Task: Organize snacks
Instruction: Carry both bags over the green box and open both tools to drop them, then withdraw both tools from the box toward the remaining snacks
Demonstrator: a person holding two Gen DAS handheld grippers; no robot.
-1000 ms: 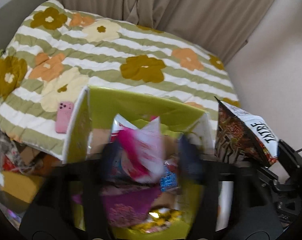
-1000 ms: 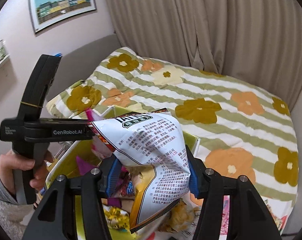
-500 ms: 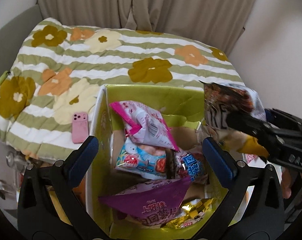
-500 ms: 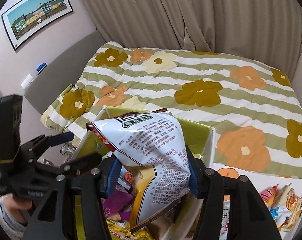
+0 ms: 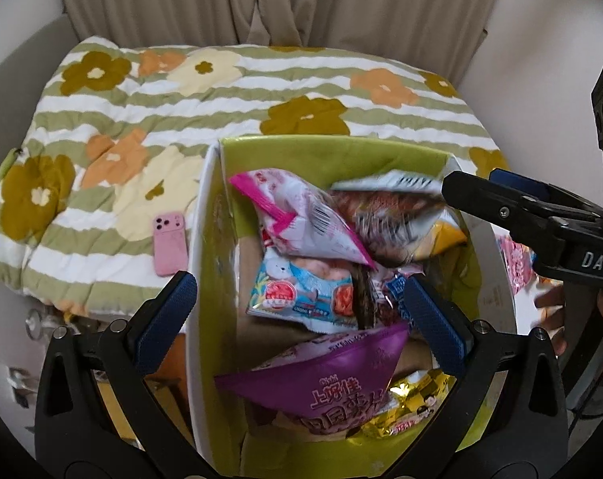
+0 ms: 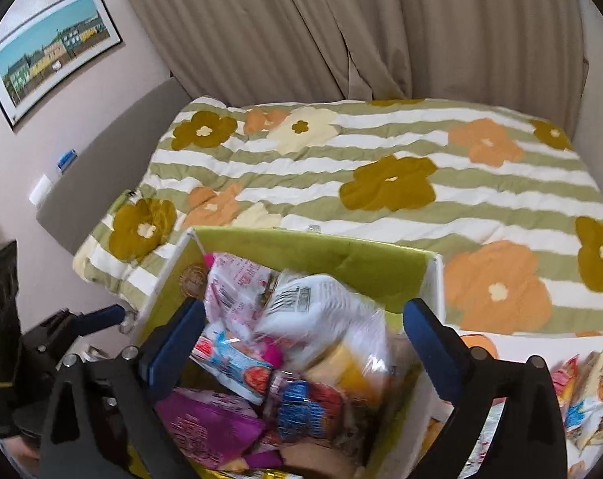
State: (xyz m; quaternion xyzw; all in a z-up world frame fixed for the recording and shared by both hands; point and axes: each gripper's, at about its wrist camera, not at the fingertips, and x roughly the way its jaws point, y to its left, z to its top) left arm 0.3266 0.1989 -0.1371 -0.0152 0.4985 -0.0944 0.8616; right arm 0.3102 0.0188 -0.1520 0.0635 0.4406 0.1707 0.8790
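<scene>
**Chip bag released into the snack box**

Right gripper (image 6: 301, 343): its jaws are opening; half a second ago they were clamped on the white-backed chip bag (image 6: 321, 319), which now shows blurred and free of both blue pads, dropping onto the pile inside the green-lined box (image 6: 313, 247). In the left wrist view the same bag (image 5: 397, 215) lies against the box's far right corner. Judged from this, one more snack is stowed and this gripper is free for the next pick.

Left gripper (image 5: 297, 307): jaws spread wide over the box, nothing between the pads, as it was half a second ago.

Count in the box, left wrist view: one pink-and-white bag (image 5: 301, 215), one light-blue packet (image 5: 297, 291), one purple bag (image 5: 333, 383), one gold-foil packet (image 5: 413, 407), one small blue-and-red packet (image 5: 393, 291), one chip bag; six visible, with others possibly buried.

Outside the box: loose snack packets (image 6: 585, 395) lie to its right, their number unclear. One pink phone (image 5: 169, 243) rests on the floral quilt (image 5: 261, 92).
</scene>
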